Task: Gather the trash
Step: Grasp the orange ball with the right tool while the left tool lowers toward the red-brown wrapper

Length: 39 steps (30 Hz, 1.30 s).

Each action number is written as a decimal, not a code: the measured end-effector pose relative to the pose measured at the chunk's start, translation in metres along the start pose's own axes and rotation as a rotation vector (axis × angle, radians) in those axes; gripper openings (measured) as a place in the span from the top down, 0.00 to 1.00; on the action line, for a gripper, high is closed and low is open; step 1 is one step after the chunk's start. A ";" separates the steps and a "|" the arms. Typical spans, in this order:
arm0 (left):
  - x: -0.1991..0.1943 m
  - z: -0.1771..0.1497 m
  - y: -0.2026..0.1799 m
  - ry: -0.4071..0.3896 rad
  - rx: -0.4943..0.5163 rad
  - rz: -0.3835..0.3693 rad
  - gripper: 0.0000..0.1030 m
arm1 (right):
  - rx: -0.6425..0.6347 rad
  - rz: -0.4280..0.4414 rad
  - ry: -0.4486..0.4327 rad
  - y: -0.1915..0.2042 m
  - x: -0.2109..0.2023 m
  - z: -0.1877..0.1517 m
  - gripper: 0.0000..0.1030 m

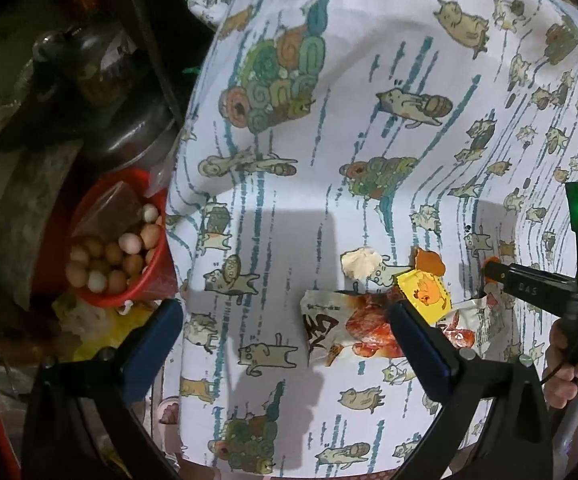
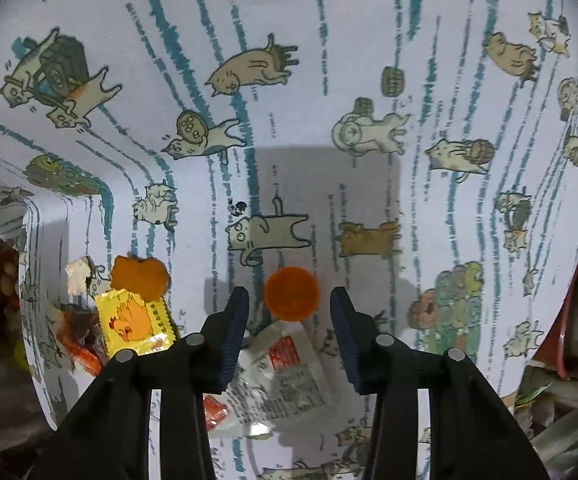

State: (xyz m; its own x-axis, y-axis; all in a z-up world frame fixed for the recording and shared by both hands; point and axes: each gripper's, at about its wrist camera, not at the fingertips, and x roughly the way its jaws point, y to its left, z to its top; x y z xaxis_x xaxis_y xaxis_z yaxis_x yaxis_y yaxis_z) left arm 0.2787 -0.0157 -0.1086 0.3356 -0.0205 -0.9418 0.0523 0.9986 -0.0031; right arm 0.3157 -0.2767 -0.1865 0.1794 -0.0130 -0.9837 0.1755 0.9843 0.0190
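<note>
Trash lies on a cat-print tablecloth [image 1: 329, 128]. A red-and-white snack wrapper [image 1: 341, 330] lies by a yellow chick packet [image 1: 425, 292], an orange peel piece [image 1: 429, 260] and a white crumpled scrap [image 1: 361, 262]. My left gripper [image 1: 285, 320] is open above the cloth, its right finger over the wrapper. My right gripper [image 2: 289, 308] is open, with a round orange cap [image 2: 291, 294] between its fingertips and a white sachet [image 2: 277, 376] below it. The yellow packet [image 2: 133, 320], the peel [image 2: 141, 276] and the scrap [image 2: 77, 276] lie to its left.
Left of the table, a red bucket [image 1: 137, 296] holds several eggs [image 1: 113, 256]. Dark jars and a metal pot [image 1: 137, 140] stand behind it. The table edge [image 1: 177, 280] drops off on the left. Clutter lies at the right edge in the right wrist view [image 2: 569, 392].
</note>
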 end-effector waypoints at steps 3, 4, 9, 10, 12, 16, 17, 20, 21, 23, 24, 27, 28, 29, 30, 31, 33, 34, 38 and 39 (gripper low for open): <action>0.002 0.002 -0.004 0.003 0.000 -0.003 0.00 | 0.029 -0.014 -0.004 0.001 0.001 0.000 0.65; 0.003 0.002 -0.006 0.003 0.000 -0.007 0.00 | 0.047 -0.035 -0.009 -0.001 -0.001 -0.001 0.70; 0.006 0.002 -0.016 0.009 0.021 -0.017 0.00 | 0.050 0.013 0.016 -0.004 0.001 0.000 0.76; 0.007 0.001 -0.018 0.010 0.028 -0.015 0.00 | 0.050 0.016 0.012 -0.005 0.001 -0.001 0.76; 0.007 0.000 -0.021 0.010 0.040 -0.012 0.00 | 0.043 0.009 -0.021 -0.004 -0.004 -0.002 0.67; 0.004 -0.002 -0.022 0.006 0.041 -0.016 0.00 | 0.040 -0.004 -0.047 -0.009 -0.009 0.000 0.41; 0.004 -0.002 -0.021 0.005 0.040 -0.016 0.00 | 0.040 -0.007 -0.039 -0.008 -0.007 0.000 0.41; 0.005 -0.002 -0.020 0.006 0.042 -0.008 0.00 | 0.025 -0.014 -0.005 -0.007 0.002 0.003 0.45; 0.005 -0.002 -0.020 0.007 0.043 -0.006 0.00 | 0.001 -0.024 0.006 -0.006 0.006 0.002 0.59; 0.006 -0.002 -0.020 0.007 0.044 -0.004 0.00 | -0.032 -0.014 0.031 -0.004 0.012 0.001 0.69; 0.006 -0.002 -0.020 0.008 0.045 -0.004 0.00 | -0.036 -0.012 0.021 -0.004 0.009 0.001 0.70; 0.004 -0.004 -0.028 0.005 0.079 -0.035 0.00 | 0.029 0.021 -0.033 -0.011 -0.016 0.001 0.70; 0.002 -0.005 -0.031 0.002 0.095 -0.047 0.00 | 0.045 0.067 -0.054 -0.013 -0.031 -0.001 0.70; 0.001 -0.005 -0.036 -0.004 0.116 -0.057 0.00 | 0.047 0.093 -0.072 -0.013 -0.043 -0.004 0.70; 0.000 -0.006 -0.039 -0.009 0.128 -0.057 0.00 | 0.034 0.094 -0.082 -0.011 -0.055 -0.008 0.70; -0.001 -0.006 -0.042 -0.018 0.138 -0.048 0.00 | 0.013 0.070 -0.072 -0.009 -0.063 -0.015 0.69; 0.002 -0.005 -0.043 -0.020 0.142 -0.028 0.00 | 0.009 0.071 -0.036 -0.008 -0.067 -0.030 0.69; 0.004 -0.004 -0.042 -0.015 0.137 -0.024 0.00 | 0.020 0.089 -0.013 -0.008 -0.070 -0.037 0.69; 0.025 -0.002 -0.035 0.025 0.096 -0.022 0.00 | 0.043 0.093 -0.047 -0.002 -0.106 -0.057 0.69; 0.030 -0.002 -0.035 0.044 0.090 -0.017 0.00 | 0.037 0.069 -0.088 0.000 -0.119 -0.066 0.69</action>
State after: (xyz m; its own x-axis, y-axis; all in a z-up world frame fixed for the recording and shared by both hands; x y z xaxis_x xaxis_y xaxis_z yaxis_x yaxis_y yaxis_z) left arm 0.2850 -0.0516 -0.1380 0.2927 -0.0334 -0.9556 0.1430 0.9897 0.0092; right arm 0.2307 -0.2639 -0.0813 0.2760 0.0372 -0.9604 0.1949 0.9763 0.0939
